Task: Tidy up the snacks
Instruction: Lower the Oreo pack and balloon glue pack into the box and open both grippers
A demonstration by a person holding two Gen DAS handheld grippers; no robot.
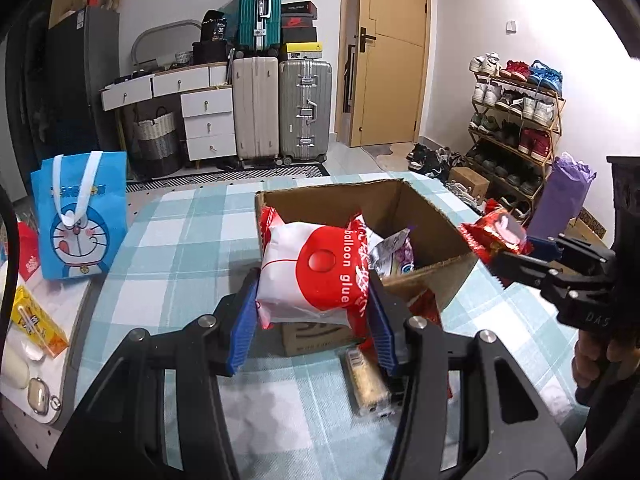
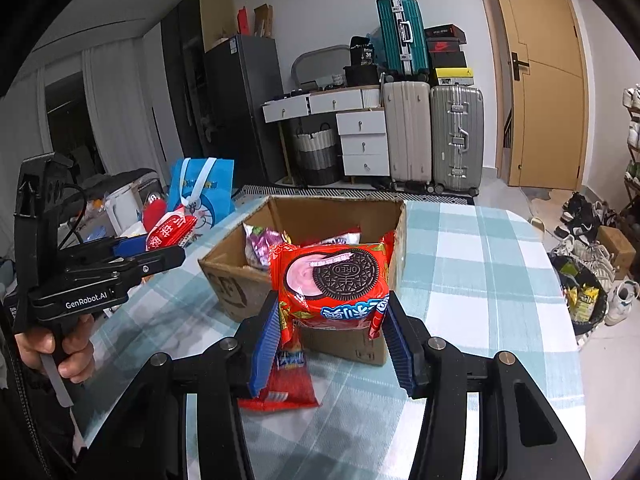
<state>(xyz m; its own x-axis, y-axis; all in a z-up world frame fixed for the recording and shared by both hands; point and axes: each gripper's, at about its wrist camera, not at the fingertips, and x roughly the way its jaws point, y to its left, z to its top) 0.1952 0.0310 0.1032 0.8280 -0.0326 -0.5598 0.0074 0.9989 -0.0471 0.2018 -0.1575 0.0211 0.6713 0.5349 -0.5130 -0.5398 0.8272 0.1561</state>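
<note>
My left gripper [image 1: 314, 312] is shut on a white and red "balloon glue" packet [image 1: 312, 276], held above the table in front of the cardboard box [image 1: 424, 208]. My right gripper [image 2: 332, 332] is shut on a red Oreo packet [image 2: 332, 284], held just in front of the cardboard box [image 2: 304, 210]. The box holds several snack packets, among them a purple one [image 2: 260, 246]. The right gripper shows in the left wrist view [image 1: 508, 252] with the Oreo packet [image 1: 496, 234]. The left gripper shows in the right wrist view [image 2: 176, 248] with its packet [image 2: 172, 230].
A red snack packet [image 2: 286, 384] and a clear-wrapped biscuit pack [image 1: 366, 384] lie on the checked tablecloth [image 2: 460, 272] before the box. A blue Doraemon bag [image 1: 80, 216] stands at the left. A yellow carton [image 1: 38, 326] lies at the left edge.
</note>
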